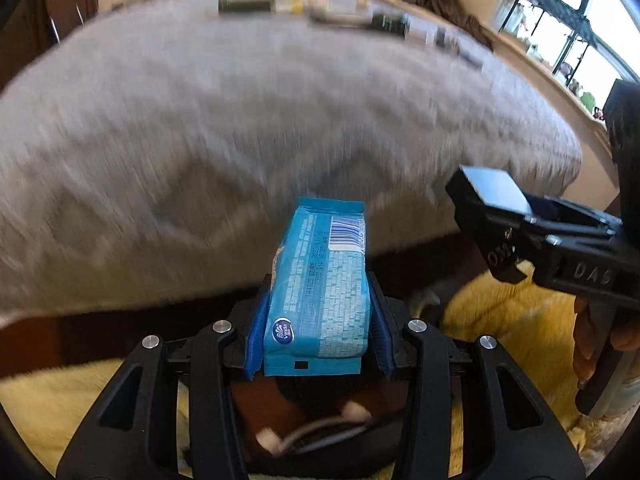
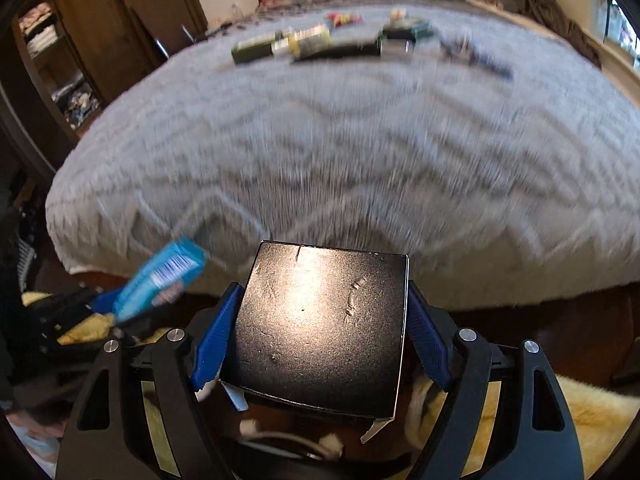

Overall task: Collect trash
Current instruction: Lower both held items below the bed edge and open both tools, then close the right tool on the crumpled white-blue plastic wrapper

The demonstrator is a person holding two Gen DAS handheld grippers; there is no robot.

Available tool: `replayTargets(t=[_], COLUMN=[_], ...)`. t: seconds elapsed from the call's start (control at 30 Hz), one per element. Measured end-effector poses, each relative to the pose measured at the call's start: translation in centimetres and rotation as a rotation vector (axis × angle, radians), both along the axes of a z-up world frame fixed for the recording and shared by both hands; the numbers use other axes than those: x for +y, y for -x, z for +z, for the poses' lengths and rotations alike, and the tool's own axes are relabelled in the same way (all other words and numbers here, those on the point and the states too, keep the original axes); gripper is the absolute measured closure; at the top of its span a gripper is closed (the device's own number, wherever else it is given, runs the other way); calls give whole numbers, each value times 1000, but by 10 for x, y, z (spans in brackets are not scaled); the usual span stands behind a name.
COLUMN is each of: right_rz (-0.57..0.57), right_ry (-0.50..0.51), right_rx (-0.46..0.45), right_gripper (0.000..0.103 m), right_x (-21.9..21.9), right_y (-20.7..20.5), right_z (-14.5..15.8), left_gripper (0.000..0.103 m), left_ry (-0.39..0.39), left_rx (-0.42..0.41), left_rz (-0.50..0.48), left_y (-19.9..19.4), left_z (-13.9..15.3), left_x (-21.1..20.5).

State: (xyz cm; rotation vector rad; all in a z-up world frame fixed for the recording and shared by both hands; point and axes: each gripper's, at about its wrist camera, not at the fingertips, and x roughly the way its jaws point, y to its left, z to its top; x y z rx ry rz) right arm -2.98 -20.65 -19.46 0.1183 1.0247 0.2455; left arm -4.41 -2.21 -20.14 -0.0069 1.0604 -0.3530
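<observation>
Left tongs [image 1: 318, 312]: I pinch blue packet [image 1: 320, 280].
Right tongs [image 2: 320, 332]: I clamp black box [image 2: 320, 320]; its scuffs only here.

bed [image 2: 360, 160] ahead (middle bare), clutter [image 2: 328, 42] beyond

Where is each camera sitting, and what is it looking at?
Left wrist: sits on the left gripper, looking along its fingers at the blue packet they clamp and the grey bed; a hand with the right gripper shows.
Right wrist: sits on the right gripper, looking at the black box it clamps and the bed.
Shared: bed, packet, box.
</observation>
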Motion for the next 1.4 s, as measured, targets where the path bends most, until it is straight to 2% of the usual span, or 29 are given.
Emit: replayTargets(t=[0.23,0.37,0.5,0.63,0.8,0.97,1.17,1.27,1.4], right_rz=[5,-9,-5,-11,-34,-52,-96,-128,-183], right_ry=[6,-14,-41,-51,-48,-47,20,23,64], right_rx=[136,215,238,229,212,165,-17,-111,-190], right_gripper=[24,23,22,19,16,16,16,16,16], right_x=[12,12,13,14,8,-3,-15,-27,-48], right_y=[-2,-7,-7,-11,-12,-20,-15,-20,-34], right_z=[-58,-85,-94,-93,-86,-61,-5,27,53], left_gripper=[62,61,60,50,43,41,40,40,40], left_ry=[-32,-36,-10,-10,-13,-14,-5,8,10], left_rx=[138,184,186,188,177,154,72,8,-75], left_rz=[-5,-4,-22,-27,-24,-5,3,13,11], left_y=[-4,-6,-6,-7,-8,-11,-18,-25,-34], left_z=[-57,-76,-80,-84,-82,-63,-28,2,35], left_x=[-7,-10,-14,-15,-17,-9,-6,-6,-4])
